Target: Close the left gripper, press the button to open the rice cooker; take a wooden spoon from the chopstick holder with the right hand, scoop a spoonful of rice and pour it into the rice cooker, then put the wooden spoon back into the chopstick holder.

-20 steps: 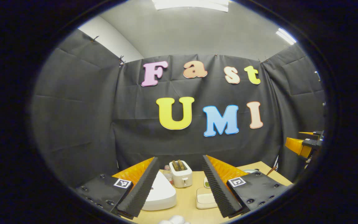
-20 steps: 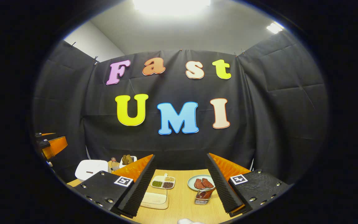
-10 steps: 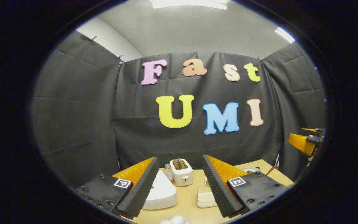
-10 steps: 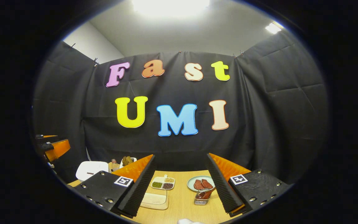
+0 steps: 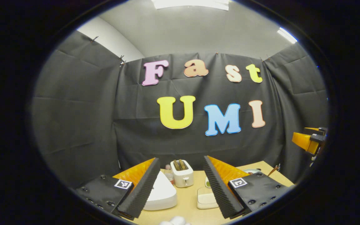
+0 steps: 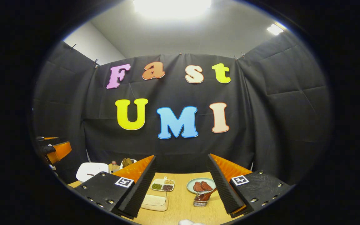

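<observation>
In the left gripper view the white rice cooker sits lid-down on the wooden table, just behind my left gripper, which is open and holds nothing. A pale tray of rice lies to the cooker's right. In the right gripper view a wire chopstick holder stands on the table with a wooden spoon leaning in it, low between the fingers of my open, empty right gripper. That view has the rice tray by the gripper's left finger and the rice cooker far left.
A toaster and a small bottle stand behind the cooker. A plate of meat slices and a divided dish of beans lie behind the holder. The other gripper hangs at each view's edge.
The right gripper has tipped up a little, so the table things sit slightly lower in its view. In the left gripper view the right gripper has drifted up and to the right.
</observation>
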A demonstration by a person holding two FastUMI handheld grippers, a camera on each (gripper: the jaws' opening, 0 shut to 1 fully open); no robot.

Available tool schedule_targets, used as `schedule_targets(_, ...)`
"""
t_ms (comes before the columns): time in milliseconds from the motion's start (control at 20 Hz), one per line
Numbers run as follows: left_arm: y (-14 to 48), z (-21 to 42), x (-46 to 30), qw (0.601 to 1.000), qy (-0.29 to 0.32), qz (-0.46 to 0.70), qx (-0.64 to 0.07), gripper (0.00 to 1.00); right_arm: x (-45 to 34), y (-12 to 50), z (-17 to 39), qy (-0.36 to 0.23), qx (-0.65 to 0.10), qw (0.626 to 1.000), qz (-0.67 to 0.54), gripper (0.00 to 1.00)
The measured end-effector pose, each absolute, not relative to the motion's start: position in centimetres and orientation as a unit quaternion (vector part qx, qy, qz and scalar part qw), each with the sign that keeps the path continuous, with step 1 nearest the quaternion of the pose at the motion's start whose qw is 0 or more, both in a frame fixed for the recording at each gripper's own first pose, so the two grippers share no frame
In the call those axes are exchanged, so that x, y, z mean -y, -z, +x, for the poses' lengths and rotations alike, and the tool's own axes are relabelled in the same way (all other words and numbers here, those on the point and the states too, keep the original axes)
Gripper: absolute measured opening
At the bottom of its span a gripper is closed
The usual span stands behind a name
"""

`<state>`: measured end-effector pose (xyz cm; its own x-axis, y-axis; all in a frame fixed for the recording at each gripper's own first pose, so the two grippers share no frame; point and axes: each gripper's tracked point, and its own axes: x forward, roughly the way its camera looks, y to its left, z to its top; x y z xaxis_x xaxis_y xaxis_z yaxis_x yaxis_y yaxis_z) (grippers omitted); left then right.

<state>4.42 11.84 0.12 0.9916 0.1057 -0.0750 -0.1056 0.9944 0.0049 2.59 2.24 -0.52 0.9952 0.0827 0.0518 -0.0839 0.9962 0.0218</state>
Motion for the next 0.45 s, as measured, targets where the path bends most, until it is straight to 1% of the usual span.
schedule_targets(450,-0.69,4.10,-12.69,0.998,-0.056,0.004,-0.035,0.99,-2.32,0.65,2.41,-0.040,0.027,0.999,0.014,0.98)
